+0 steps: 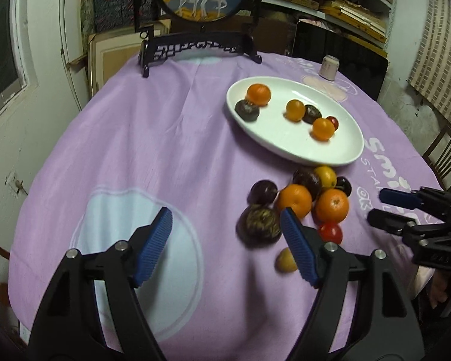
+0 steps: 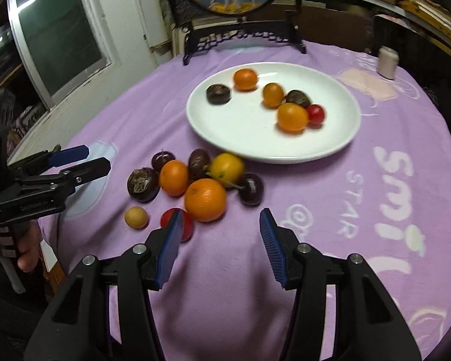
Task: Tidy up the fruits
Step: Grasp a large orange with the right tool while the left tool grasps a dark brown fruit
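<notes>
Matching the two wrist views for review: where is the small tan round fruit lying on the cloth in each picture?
Left wrist view: the small tan fruit lies low, right of centre, partly behind the left gripper's right-hand finger.
Right wrist view: the fruit lies left of centre, just left of the red tomato.
Shared landmark: the white plate lies beyond the loose fruit pile.

A white oval plate (image 2: 339, 147) holds six fruits: three oranges, two dark ones, one red. Near it, a loose pile (image 2: 195, 180) of about ten fruits lies on the cloth.
</notes>
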Demonstrator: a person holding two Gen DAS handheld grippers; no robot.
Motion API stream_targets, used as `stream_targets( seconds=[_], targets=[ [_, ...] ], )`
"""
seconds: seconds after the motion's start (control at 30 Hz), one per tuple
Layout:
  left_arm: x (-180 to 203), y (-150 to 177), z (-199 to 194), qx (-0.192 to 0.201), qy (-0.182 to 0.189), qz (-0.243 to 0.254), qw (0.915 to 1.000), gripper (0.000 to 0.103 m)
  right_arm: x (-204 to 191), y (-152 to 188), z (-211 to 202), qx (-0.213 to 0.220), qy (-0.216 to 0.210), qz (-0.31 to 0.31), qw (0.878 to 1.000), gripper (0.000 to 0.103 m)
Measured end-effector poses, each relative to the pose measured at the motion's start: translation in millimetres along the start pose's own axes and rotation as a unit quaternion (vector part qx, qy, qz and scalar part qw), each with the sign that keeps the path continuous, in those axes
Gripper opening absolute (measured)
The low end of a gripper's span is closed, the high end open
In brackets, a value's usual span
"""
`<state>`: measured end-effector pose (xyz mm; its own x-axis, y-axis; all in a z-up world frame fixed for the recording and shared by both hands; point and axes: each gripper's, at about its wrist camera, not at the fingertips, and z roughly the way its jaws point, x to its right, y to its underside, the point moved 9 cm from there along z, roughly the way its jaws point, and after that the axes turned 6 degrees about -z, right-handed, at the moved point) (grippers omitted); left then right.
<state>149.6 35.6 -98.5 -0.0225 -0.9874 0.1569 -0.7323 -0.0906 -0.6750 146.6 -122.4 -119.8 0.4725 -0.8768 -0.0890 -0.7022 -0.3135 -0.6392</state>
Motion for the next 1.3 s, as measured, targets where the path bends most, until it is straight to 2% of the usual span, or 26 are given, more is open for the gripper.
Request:
stream_targets(
  seconds=[0.07,0.1,0.13,0.57,0.83,0.9,1.0,1.13,1.3],
  targets=[
    [-4,2,-1,-0.002,0.002,-0.004,1.0,0.076,1,1,9,-0.007,0.014,0.005,1.0,0.051],
    [-6,4,-1,-0.004,0.004,-0.003,1.0,0.076,0,2,11,-0.011,0.014,0.006,1.0,0.045],
    [-6,4,-2,-0.004,0.005,-0.002,1.0,0.076,-2,3,14,-0.015,0.009,0.007,1.0,0.045],
    [-20,9,-7,0.002,0.025,-0.01,0.9996,0.077,-8,5,32,-0.045,0.03,-0.012,0.998,0.044],
    [-23,12,-5,-0.008,0.033,-0.016,0.9993,0.078,-19,-18,51,-0.04,-0.015,0.0,0.999,0.044],
    [-21,13,-5,-0.009,0.034,-0.014,0.9993,0.078,-22,-20,53,-0.042,-0.026,0.001,0.999,0.041],
    [-18,14,-4,-0.013,0.034,-0.01,0.9993,0.078,-21,-19,43,-0.033,-0.012,-0.003,0.999,0.04],
    [-8,16,1,-0.022,0.039,-0.002,0.999,0.078,-11,-19,7,0.0,0.025,-0.012,1.0,0.04],
    [13,21,10,-0.037,0.052,0.018,0.9978,0.078,12,12,-8,-0.021,0.046,0.004,0.999,0.04]
  ],
)
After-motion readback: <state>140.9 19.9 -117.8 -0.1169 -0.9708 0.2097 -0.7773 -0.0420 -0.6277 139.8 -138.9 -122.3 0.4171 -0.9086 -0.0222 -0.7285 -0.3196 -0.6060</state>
